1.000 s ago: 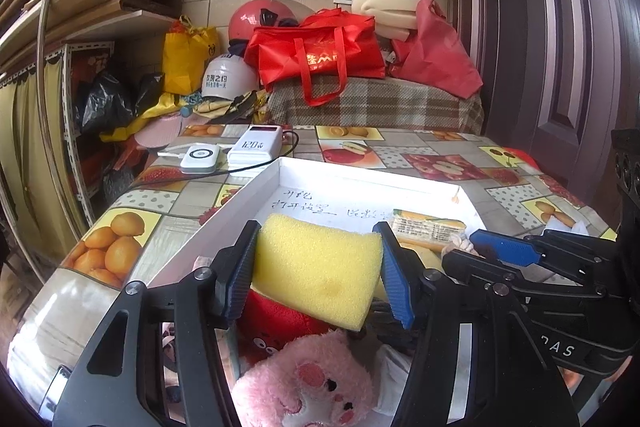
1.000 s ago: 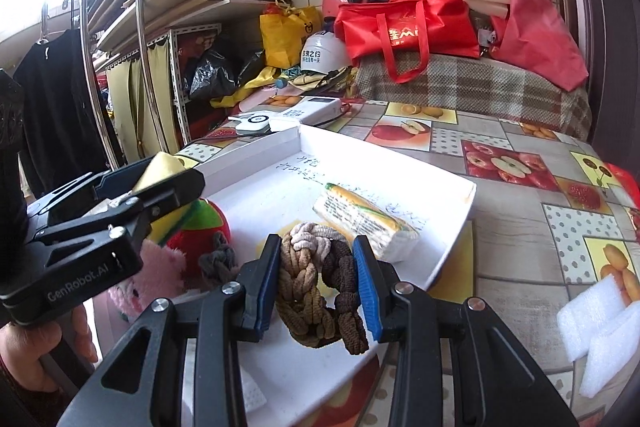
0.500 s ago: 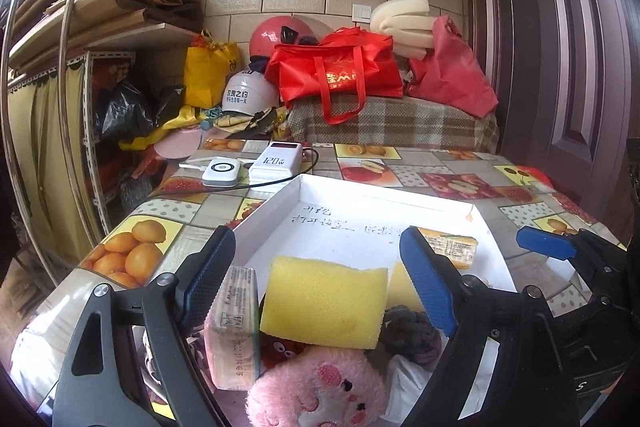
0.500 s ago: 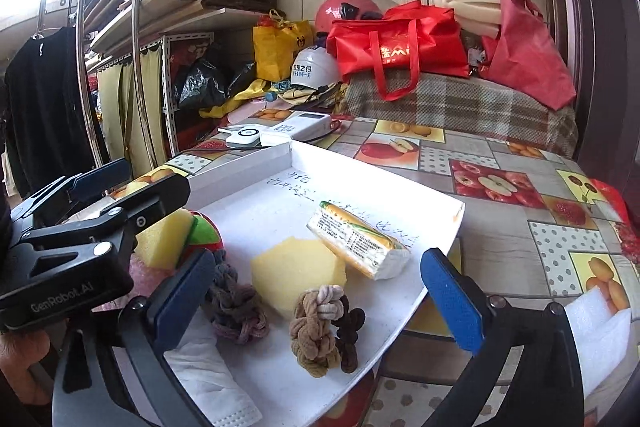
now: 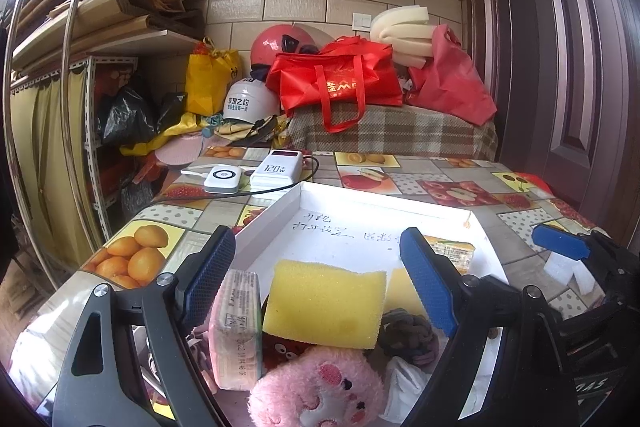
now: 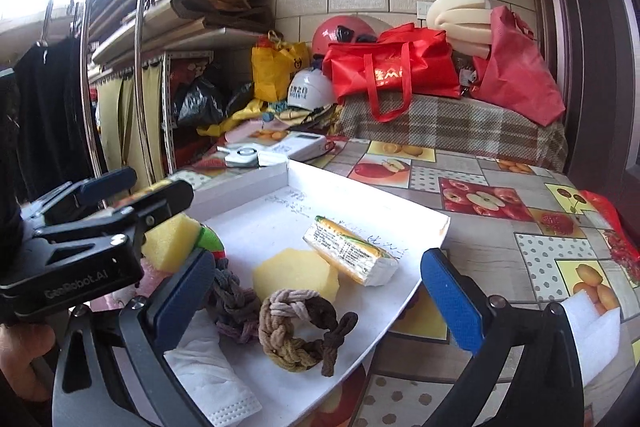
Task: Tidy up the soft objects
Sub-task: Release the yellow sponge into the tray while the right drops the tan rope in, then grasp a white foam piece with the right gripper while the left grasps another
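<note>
**Both tongs spread wide over the white tray of soft things**

At the left of the white tray (image 5: 476,227) stands a pink tissue pack (image 5: 236,327) on its end, just inside the left gripper's (image 5: 320,283) near finger. This gripper's jaws have just been opening; the yellow sponge (image 5: 326,303) lies between them, clear of both blue pads, resting on a red plush (image 5: 280,349) behind the pink plush pig (image 5: 320,387). To the sponge's right sits a grey-purple knotted rope (image 5: 408,335), with a white face mask (image 6: 208,379) near it.

In the right wrist view, the right gripper (image 6: 316,287) is also spread wide, its jaws having just been opening. The brown and beige knotted rope (image 6: 300,331) lies loose on the tray between them, touching neither pad. Behind it are a pale yellow sponge (image 6: 296,273) and a wrapped yellow-and-white packet (image 6: 352,253). White foam pieces (image 6: 592,327) rest on the fruit-print tablecloth (image 6: 500,227), right of the tray.
</note>
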Demonstrator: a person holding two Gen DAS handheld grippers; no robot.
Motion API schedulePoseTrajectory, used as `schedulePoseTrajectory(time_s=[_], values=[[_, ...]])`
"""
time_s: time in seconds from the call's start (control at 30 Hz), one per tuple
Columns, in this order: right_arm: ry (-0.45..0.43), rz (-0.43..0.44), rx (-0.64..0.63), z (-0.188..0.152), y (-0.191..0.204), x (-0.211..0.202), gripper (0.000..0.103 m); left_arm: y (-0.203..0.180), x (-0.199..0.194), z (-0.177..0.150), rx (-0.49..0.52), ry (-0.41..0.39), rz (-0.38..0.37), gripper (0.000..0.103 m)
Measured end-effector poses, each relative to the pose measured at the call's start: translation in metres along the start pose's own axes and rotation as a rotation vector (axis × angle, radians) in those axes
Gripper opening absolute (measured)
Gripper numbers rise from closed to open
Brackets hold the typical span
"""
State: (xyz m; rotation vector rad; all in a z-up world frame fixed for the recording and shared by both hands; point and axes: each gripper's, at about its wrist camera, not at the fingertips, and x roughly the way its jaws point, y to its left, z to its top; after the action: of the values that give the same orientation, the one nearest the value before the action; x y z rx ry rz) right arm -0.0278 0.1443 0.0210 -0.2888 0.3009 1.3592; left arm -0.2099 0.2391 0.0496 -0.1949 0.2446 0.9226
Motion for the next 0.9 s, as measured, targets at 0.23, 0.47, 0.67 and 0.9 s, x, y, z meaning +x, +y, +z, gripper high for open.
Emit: schedulePoseTrajectory(time_s=[0.23,0.47,0.67,0.9], values=[[-0.032,-0.021,0.099,-0.007,-0.021,-0.022,0.103,0.001,-0.008,-0.002,-0.005,-0.031,-0.020,0.085],[-0.022,-0.095,0.112,-0.019,-0.055,-0.052,0.103,-0.002,-0.030,-0.007,-0.040,-0.051,-0.084,0.085],[0.002,-0.259,0.181,-0.031,-0.126,-0.082,0.103,-0.061,-0.044,-0.015,0.160,-0.044,-0.210,0.085],[0.113,-0.365,0.347,-0.027,-0.222,-0.048,0.103,-0.092,-0.049,-0.018,0.206,-0.016,-0.295,0.085]])
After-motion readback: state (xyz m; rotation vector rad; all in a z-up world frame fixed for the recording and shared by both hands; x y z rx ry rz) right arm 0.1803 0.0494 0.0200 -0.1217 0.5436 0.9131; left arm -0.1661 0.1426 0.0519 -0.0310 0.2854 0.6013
